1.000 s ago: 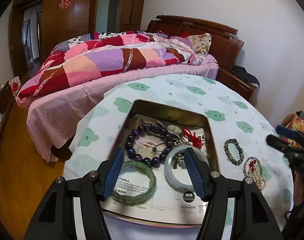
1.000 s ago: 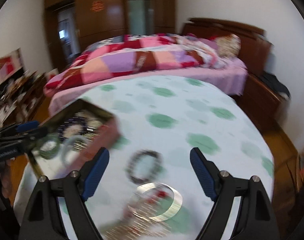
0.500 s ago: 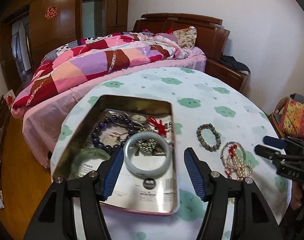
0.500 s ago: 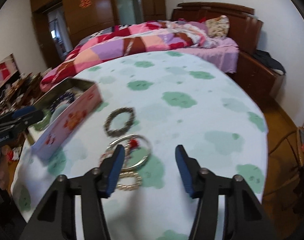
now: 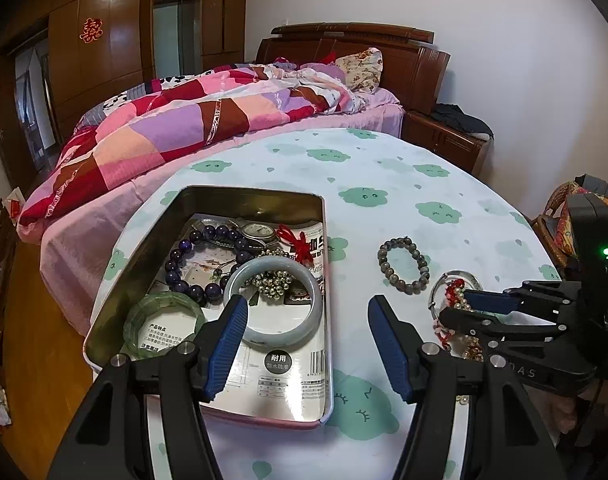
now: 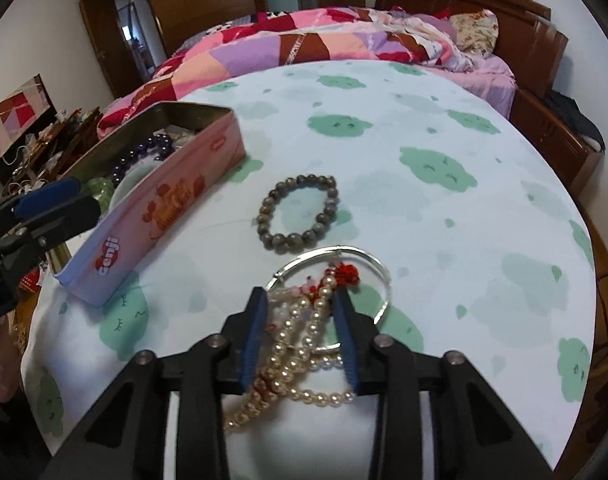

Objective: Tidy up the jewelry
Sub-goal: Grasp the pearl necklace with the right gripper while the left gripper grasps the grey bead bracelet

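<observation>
My right gripper (image 6: 300, 312) straddles the pearl necklace (image 6: 304, 340) with narrowed, unclosed fingers, while my left gripper (image 5: 308, 320) hangs wide open over the tin (image 5: 264, 196).

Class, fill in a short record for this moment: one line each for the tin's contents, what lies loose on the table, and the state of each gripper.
tin: open, on the table; holds purple beads, green bangle, pale bangle, watch
table: grey bead bracelet, silver bangle and pearl strand lie outside the tin
left gripper: open, holding nothing, over the tin's near right corner
right gripper: jaws narrowed around the pearl strand; whether they grip it, unclear
</observation>
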{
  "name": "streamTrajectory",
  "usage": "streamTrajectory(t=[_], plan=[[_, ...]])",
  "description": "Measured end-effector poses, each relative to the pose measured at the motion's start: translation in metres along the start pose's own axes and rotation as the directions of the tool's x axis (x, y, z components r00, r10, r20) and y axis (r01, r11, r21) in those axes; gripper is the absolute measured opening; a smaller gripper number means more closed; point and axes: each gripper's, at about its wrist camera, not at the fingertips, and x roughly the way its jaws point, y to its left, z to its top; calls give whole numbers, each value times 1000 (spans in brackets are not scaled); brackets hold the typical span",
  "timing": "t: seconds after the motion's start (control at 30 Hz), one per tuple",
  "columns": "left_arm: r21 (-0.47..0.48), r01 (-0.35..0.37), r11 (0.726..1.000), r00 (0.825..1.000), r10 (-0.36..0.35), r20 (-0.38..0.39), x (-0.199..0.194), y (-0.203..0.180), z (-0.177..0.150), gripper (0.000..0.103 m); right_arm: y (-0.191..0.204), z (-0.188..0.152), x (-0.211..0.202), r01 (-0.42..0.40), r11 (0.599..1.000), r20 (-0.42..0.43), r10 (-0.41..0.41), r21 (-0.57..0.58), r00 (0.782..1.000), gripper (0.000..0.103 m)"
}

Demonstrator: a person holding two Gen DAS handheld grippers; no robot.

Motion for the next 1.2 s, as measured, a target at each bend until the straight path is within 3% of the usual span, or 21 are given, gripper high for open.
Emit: streamTrajectory(t=[0.03, 0.07, 0.27, 0.53, 0.7, 0.93, 1.2], plan=[[-1, 0, 1000, 1000, 0, -1, 0, 0, 0, 63, 0, -1, -1, -10, 1000, -1, 10, 1, 1000, 11], [-2, 2, 1000, 1000, -2, -2, 0, -1, 0, 63, -2, -2, -2, -13, 1000, 6, 13, 11, 1000, 8], [5, 8, 1000, 1000, -8, 8, -3, -5, 0, 63, -18, -4, -31, -56, 995, 109, 47, 84, 993, 8], [11, 18, 1000, 1000, -18, 6, -2, -9, 4, 63, -45, 1, -58, -26, 986, 185, -5, 167, 983, 8], [49, 13, 999, 1000, -14, 8, 0, -19, 8, 63, -65, 4, -60, 46, 975, 193, -89, 216, 977, 8], [124, 33, 992, 999, -35, 16, 11, -47, 23, 63, -82, 1, -50, 72, 962, 180, -122, 263, 976, 8], [135, 113, 984, 992, -104, -71, 57, -80, 42, 63, -75, 1, -33, 85, 968, 165, -126, 235, 978, 8]])
